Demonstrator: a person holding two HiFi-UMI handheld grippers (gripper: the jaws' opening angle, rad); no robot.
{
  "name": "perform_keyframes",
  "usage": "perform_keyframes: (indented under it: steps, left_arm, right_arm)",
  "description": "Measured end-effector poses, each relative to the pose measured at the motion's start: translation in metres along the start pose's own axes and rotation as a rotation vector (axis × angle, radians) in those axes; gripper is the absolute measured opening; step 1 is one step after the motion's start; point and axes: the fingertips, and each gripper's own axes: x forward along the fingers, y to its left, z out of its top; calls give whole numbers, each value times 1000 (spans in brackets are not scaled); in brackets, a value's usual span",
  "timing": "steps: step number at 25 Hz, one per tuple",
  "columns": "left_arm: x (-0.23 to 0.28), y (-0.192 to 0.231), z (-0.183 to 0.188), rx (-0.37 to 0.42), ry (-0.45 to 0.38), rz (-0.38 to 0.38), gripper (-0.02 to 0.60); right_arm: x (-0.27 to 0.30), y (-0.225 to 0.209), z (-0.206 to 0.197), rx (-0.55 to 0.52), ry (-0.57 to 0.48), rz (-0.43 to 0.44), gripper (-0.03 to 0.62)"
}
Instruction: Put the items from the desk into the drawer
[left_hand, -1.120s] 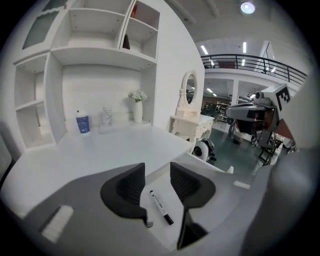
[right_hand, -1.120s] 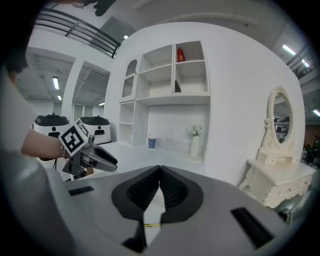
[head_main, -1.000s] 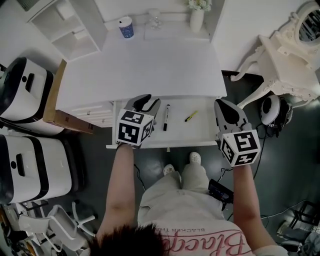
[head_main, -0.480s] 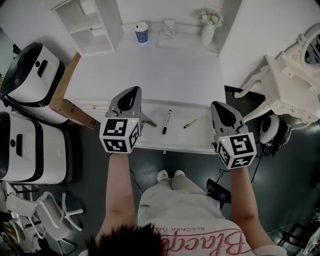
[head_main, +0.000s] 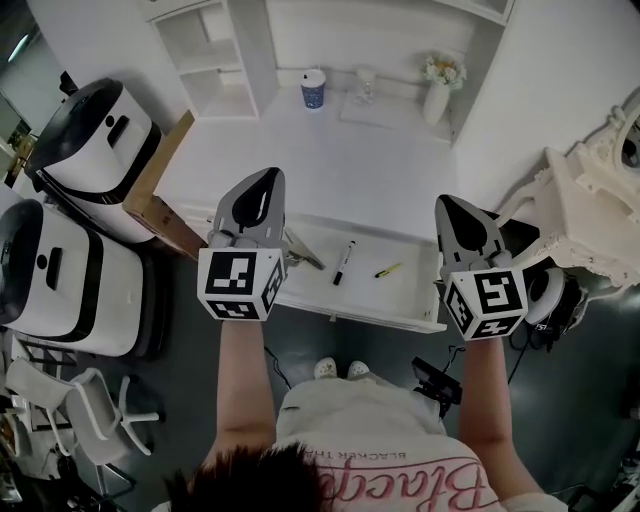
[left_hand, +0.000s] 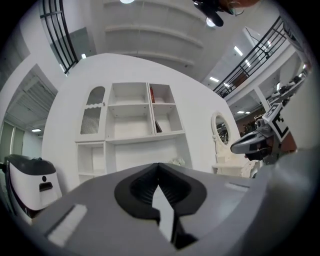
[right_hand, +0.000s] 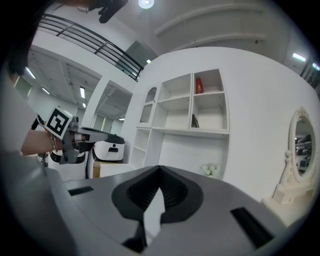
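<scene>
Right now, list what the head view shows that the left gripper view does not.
Only the head view: the open drawer holding a marker and a yellow pen, and the cup on the desk. Only the left gripper view: the left hand-held gripper with its jaws closed on nothing, a red item on a top shelf, and a railing overhead. Both: the right hand-held gripper, the shelves and a white machine.

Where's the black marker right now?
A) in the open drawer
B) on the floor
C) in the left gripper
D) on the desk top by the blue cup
A: the head view shows the black marker lying in the open drawer, left of the yellow pen.
</scene>
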Motion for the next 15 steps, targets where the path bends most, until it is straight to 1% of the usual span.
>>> perform_keyframes:
  steps: [6,10,15]
  left_arm:
    - [-5,3,39,43,-79,13,9]
    - [-9,3,51,62,-109,15,9]
    - [-13,7,62,55,-138,32,9]
  right_arm:
    - [3,-1,34,-30,-57,-15,6]
    - [1,-1,42,-49,-66,-23,6]
    - [-2,1,50,-32,-83,-28,6]
